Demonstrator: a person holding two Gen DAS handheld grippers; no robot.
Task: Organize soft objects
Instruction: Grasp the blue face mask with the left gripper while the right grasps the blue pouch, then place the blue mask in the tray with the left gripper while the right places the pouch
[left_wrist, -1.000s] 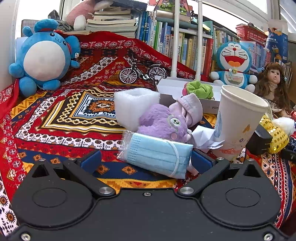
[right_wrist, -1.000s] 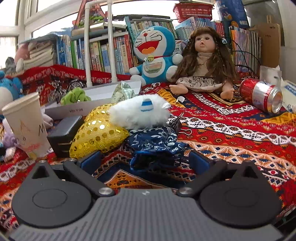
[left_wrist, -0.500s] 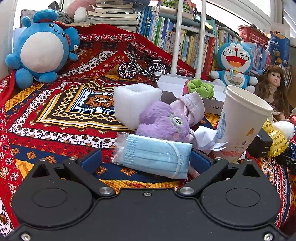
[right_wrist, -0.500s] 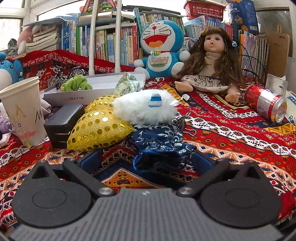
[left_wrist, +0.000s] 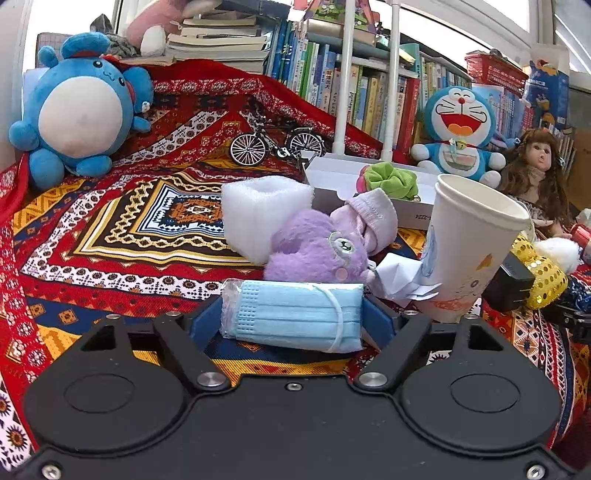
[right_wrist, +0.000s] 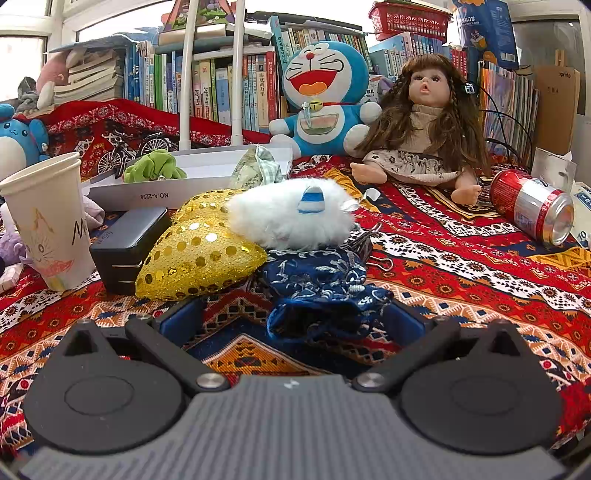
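Closing since a second earlier, the left gripper (left_wrist: 293, 321) fingers (left_wrist: 202, 320) seemingly touched the bagged face mask (left_wrist: 295, 314); only the right gripper's (right_wrist: 291, 326) view showed its released fingers around a blue pouch (right_wrist: 317, 291).

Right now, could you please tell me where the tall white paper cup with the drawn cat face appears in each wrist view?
Left wrist view: the tall white paper cup stands right of centre, beside the purple plush toy.
Right wrist view: the same cup stands at the far left edge, next to the black box.
Shared landmark: the green scrunchie in the flat white cardboard box, behind the cup in both.
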